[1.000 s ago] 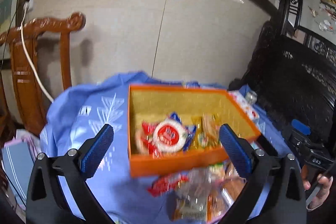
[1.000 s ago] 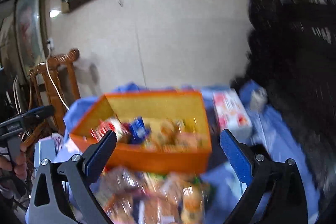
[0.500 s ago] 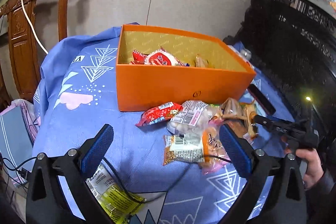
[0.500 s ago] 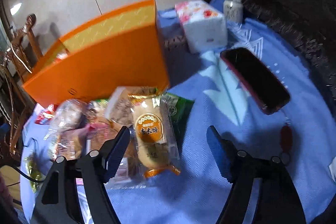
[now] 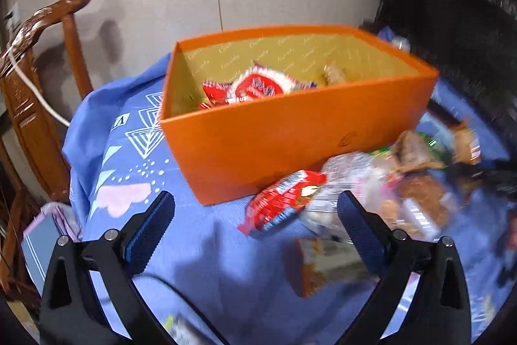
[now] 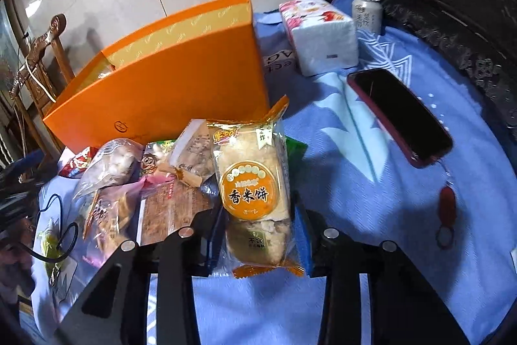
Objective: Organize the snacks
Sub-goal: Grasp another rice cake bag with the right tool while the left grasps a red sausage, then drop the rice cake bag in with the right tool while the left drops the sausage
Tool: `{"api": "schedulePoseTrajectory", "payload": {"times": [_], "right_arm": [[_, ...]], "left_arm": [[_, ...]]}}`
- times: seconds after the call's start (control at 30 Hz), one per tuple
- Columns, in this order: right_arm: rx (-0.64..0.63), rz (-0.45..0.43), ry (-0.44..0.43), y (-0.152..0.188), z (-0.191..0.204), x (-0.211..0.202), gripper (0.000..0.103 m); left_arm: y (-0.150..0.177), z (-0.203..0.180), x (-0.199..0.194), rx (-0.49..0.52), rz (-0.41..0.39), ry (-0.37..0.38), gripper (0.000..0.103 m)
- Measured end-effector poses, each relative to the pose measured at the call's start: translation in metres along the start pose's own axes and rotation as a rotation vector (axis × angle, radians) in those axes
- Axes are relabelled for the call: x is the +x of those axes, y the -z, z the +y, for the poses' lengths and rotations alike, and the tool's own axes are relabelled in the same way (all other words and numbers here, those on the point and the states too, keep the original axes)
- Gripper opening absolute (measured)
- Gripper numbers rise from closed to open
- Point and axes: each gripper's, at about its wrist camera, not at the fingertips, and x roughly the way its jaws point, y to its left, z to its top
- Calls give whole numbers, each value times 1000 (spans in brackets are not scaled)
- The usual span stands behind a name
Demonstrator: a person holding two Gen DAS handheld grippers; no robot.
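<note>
A rice cake packet, clear plastic with orange ends and a round orange label, lies between the blue pads of the right tongs, which are closed in against its sides and pinching its lower half. It sits at the right edge of a heap of wrapped snacks on a surface covered by a blue patterned cloth. Just behind the heap stands an open orange box with a gold lining; the left wrist view shows several snacks already inside the box, among them a round red and white packet. A red snack packet lies on the cloth touching the box's front wall, near the left tongs, which hover spread wide and hold nothing. To the right of the box are a white tissue pack with a floral print, a drink can behind it, and a dark phone in a red case. A carved wooden chair stands at the far left.
</note>
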Motion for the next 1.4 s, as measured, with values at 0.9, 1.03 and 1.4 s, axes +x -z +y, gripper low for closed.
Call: {"api": "schedulePoseTrajectory", "payload": {"times": [0.9, 1.03, 1.4], "right_arm": [[2, -23, -38, 23, 8, -47, 38], [3, -50, -54, 27, 9, -63, 38], [-65, -207, -148, -23, 39, -102, 38]], "left_arm": [[14, -8, 3, 175, 20, 173, 21], [14, 0, -26, 102, -20, 200, 21], [-45, 13, -97, 33, -174, 223, 21]]}}
